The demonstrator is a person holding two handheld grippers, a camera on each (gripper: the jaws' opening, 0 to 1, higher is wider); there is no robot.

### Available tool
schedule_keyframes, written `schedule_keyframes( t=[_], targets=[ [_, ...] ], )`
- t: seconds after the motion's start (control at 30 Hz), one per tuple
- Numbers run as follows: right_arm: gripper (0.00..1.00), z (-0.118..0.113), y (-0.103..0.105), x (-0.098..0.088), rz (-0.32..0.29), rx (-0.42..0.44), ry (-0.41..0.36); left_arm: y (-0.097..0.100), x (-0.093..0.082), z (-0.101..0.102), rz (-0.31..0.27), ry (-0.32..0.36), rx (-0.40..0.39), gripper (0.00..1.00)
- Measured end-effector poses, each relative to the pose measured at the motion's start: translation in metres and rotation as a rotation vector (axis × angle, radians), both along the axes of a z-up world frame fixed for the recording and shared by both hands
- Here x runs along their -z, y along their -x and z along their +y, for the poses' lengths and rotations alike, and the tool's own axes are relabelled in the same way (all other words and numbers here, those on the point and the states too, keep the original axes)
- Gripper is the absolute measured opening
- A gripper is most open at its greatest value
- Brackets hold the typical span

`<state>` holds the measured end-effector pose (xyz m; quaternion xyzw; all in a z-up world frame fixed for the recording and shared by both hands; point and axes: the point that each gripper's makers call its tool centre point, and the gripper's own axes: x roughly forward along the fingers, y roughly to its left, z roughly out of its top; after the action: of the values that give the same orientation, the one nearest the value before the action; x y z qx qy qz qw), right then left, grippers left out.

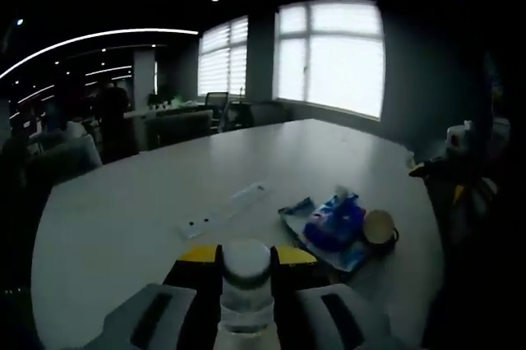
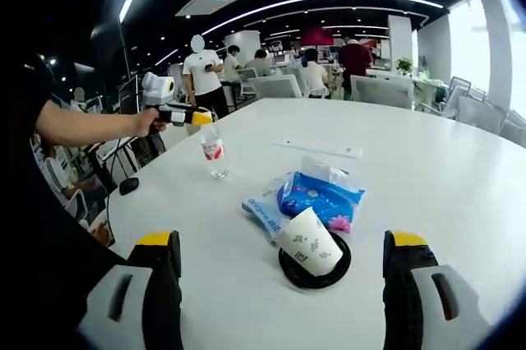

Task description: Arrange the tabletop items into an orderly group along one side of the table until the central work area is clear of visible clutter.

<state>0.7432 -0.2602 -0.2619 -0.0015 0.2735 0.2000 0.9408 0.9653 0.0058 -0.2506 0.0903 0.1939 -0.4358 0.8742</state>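
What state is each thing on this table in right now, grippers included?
Clear plastic water bottle with white cap: upright, capped, held near the neck by the left gripper.
White patterned paper cup: tipped over, lying on the round black coaster.
Blue plastic wipes packet: lying flat beside the cup.
Right gripper: open, fingers spread, holding nothing.
Long white strip: flat on the table.
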Motion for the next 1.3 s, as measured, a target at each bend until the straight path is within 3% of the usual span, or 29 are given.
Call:
schedule_keyframes(
  t=[0.37,0.6,0.7,0.77,1.03,1.1,1.3],
  targets=[
    [1.0,0.001,-0.001,-0.001,-0.002,-0.002,0.0,0.009,-0.003,-0.006,-0.043,0.011,0.016,0.21],
    [1.0,-0.002,0.001,0.0,-0.004,0.006,-0.002,0.002,0.0,0.0,-0.037,0.023,0.0,0.22],
    [1.0,-0.003,0.003,0.0,-0.002,0.012,-0.007,-0.002,0.0,0.004,-0.031,0.01,-0.06,0.27],
    [1.0,-0.004,0.004,0.002,-0.001,0.013,-0.009,-0.002,-0.003,0.003,-0.031,0.047,-0.065,0.28],
    [1.0,-0.006,0.004,-0.001,-0.007,0.02,-0.014,-0.002,-0.008,0.01,-0.051,0.038,-0.154,0.32],
    [1.0,-0.008,0.003,-0.002,-0.011,0.026,-0.015,-0.001,-0.009,0.015,-0.049,0.018,-0.233,0.32],
    [1.0,-0.01,0.004,-0.001,-0.012,0.029,-0.017,0.006,-0.008,0.017,-0.044,0.015,-0.313,0.35]
  ],
)
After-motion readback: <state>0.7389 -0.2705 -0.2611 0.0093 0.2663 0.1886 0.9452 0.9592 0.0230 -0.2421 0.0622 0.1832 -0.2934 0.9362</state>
